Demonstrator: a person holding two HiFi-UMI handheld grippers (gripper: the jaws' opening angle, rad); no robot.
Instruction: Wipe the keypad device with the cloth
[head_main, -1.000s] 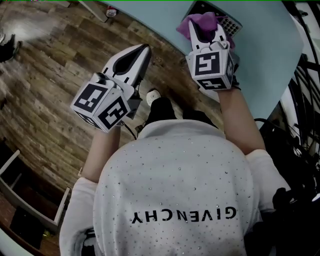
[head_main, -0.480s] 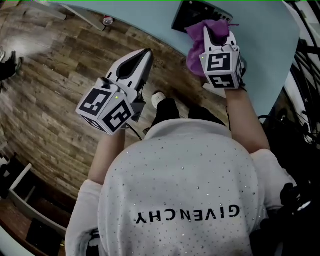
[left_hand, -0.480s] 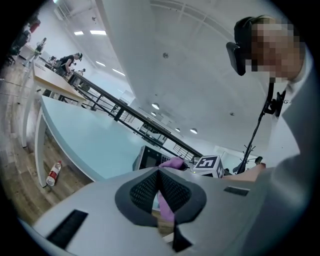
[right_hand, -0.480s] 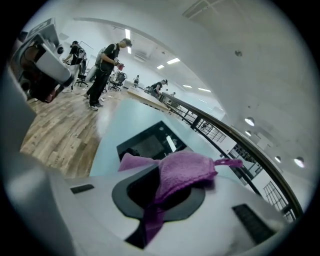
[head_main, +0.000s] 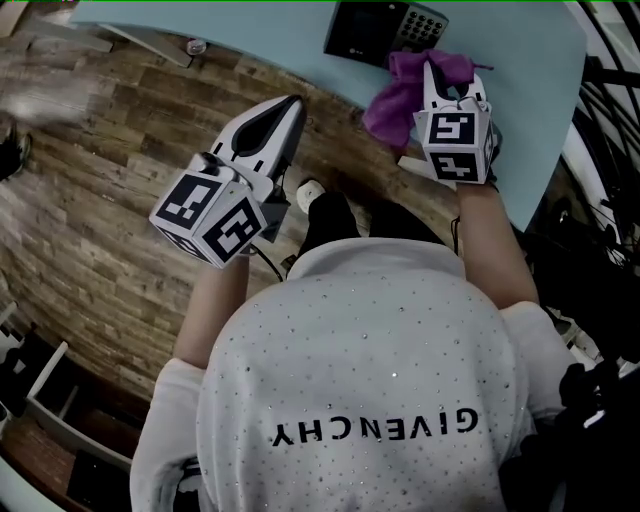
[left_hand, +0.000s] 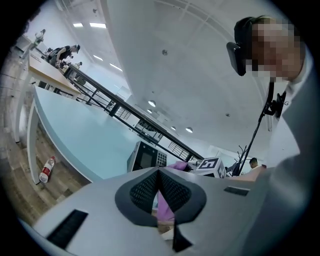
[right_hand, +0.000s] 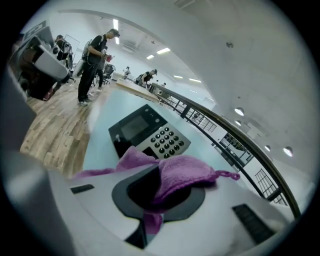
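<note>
- Grip status, right: the right hand-held gripper (right_hand: 159, 197) is clamped on the purple cloth (right_hand: 185, 170). Part of the cloth bunches over the top of the jaws and a corner hangs below them.
- Grip status, left: the left hand-held gripper (left_hand: 159, 182) has its jaws pressed together with nothing between them. In the head view it is held over the wooden floor (head_main: 100, 150), well apart from the bench (head_main: 530, 100).
- Location of work item: the keypad device (right_hand: 150, 132) rests on the pale blue bench, near the edge that faces the person. The cloth is held just beside the device on the person's side. No view confirms contact between the two.
- Progress: securing the cloth is complete. The cloth is not on the device at this moment, so wiping contact is judged to be absent. Whether any surface has already been wiped cannot be read from these views.
- Remaining work: likely, lay the cloth onto the device and pass it across the display and keys.
- Appearance of work item: dark housing, a rectangular display panel, and a silver panel carrying a grid of dark round keys. No dirt or marks can be made out.
</note>
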